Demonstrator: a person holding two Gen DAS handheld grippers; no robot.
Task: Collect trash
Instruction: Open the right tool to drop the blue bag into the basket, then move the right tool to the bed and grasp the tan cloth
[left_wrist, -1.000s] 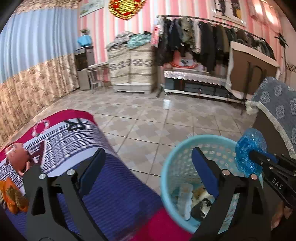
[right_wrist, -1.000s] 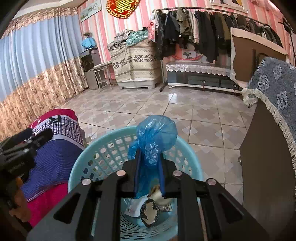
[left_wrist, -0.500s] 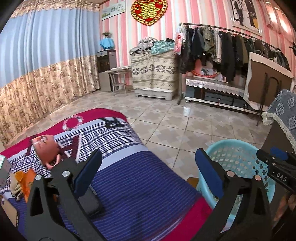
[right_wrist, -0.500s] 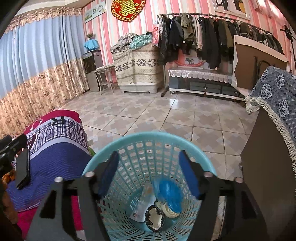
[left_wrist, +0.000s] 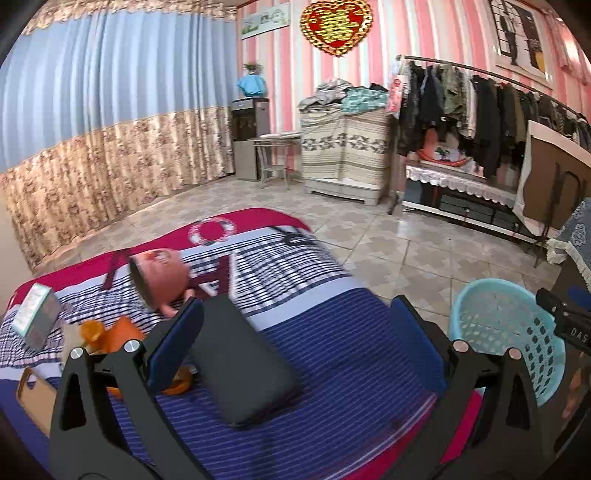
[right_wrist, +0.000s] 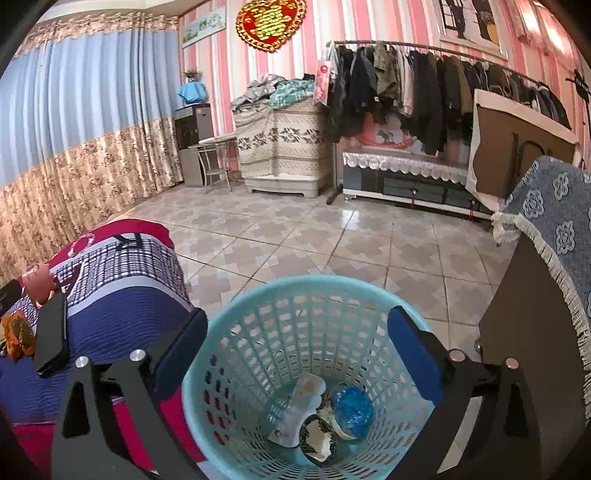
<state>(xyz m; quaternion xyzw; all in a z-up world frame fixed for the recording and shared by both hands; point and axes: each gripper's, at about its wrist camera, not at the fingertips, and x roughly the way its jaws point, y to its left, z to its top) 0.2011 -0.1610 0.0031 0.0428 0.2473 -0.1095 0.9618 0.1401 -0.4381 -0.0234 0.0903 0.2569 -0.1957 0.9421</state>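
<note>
Fingers of the right gripper are seen opening wide above the teal basket, nothing between them; the crumpled blue bag lies at its bottom. Left gripper is spread empty over the bed, a black case between its fingers.

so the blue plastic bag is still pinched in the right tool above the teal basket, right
Not quite. The right wrist view shows the blue plastic bag lying at the bottom of the teal basket. The right tool is above the basket, jaws opening with nothing between them.
</note>
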